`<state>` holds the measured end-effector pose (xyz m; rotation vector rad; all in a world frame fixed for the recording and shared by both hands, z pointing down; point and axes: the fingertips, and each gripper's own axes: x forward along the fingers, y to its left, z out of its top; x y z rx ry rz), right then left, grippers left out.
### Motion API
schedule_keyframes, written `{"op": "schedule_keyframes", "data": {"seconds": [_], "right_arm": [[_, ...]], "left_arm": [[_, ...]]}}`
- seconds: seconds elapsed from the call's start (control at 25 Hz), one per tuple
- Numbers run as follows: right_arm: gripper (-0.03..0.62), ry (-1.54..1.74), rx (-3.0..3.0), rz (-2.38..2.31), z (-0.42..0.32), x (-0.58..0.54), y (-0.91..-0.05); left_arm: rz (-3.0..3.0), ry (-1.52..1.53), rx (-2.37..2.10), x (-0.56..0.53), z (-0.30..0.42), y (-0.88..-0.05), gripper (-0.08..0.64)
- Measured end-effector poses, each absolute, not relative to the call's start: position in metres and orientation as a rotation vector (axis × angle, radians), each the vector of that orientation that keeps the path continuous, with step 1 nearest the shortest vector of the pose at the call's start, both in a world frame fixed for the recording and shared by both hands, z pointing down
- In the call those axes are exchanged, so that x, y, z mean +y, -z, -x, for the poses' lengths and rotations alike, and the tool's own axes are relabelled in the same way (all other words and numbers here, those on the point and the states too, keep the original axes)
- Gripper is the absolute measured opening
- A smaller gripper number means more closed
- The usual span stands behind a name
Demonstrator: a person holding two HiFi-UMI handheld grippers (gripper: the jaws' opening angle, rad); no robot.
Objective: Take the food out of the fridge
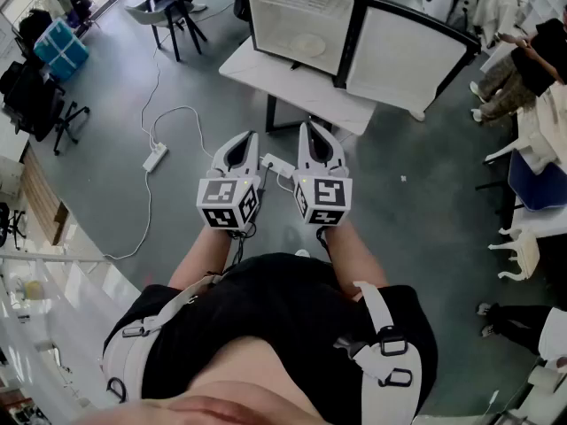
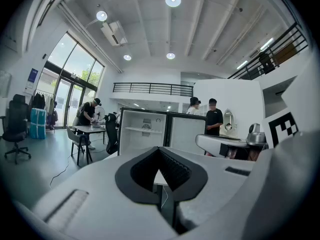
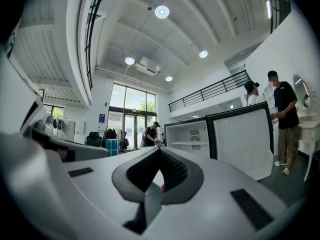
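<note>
A small white fridge point(image 1: 297, 20) stands on a white table point(image 1: 301, 87), its door point(image 1: 407, 56) swung wide open to the right. On its shelf lies a pale round plate-like thing point(image 1: 308, 44); I cannot tell what is on it. My left gripper point(image 1: 251, 140) and right gripper point(image 1: 306, 131) are held side by side in front of my body, short of the table, both pointing level at the fridge. Each is shut with nothing between its tips. The left gripper view shows the fridge point(image 2: 142, 134) beyond the closed left gripper point(image 2: 160, 149), and the right gripper view shows the fridge point(image 3: 187, 134) past the right gripper point(image 3: 160, 150).
A power strip point(image 1: 155, 156) with a white cable lies on the grey floor at the left. People point(image 1: 532, 60) stand at the right beyond the fridge door. White chairs point(image 1: 523, 237) are at the right, a dark chair and table point(image 1: 173, 11) at the back left.
</note>
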<state>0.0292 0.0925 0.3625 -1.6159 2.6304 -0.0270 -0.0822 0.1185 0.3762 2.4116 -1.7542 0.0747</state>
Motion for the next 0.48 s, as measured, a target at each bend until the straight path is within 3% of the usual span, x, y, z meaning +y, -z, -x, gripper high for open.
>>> {"op": "schedule_keyframes", "data": {"seconds": [0.48], "right_arm": [[0.008,0.011,2.617,1.649,-0.066,0.073,-0.370]], "left_arm": [[-2.440,-0.097,-1.732,0.098,0.042,-0.378,0.002]]}}
